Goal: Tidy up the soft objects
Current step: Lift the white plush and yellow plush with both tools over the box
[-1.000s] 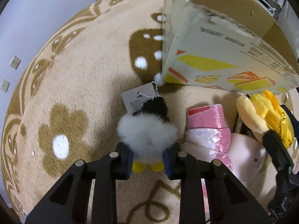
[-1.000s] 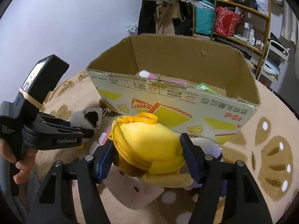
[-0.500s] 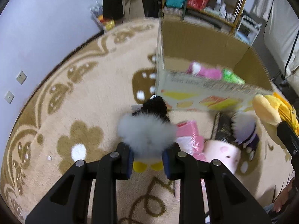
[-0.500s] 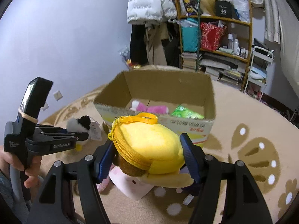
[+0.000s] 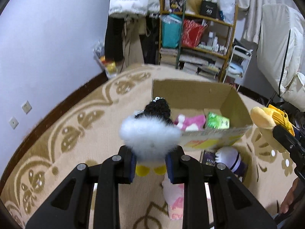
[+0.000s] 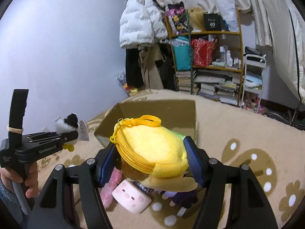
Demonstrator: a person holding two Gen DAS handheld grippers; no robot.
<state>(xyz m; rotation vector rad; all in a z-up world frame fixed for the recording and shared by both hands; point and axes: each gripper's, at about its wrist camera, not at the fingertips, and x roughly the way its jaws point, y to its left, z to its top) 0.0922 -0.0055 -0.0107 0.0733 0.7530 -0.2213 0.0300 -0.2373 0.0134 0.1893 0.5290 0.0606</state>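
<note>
**Both toys aloft, box ahead**

The step in hand looks like the carry to the cardboard box (image 5: 192, 95); both grippers are loaded and raised above the rug (image 5: 57, 133). The left gripper (image 5: 150, 163) is clamped on the fluffy penguin toy (image 5: 150, 133), held level just short of the box's near-left corner; the right gripper (image 6: 150, 162) pinches the yellow plush pouch (image 6: 152, 150) in front of the box's near wall. Next, each load likely needs carrying over the rim before the jaws part; pink and green items already lie inside; a pink pig plush (image 6: 131, 198) waits on the rug.
</note>
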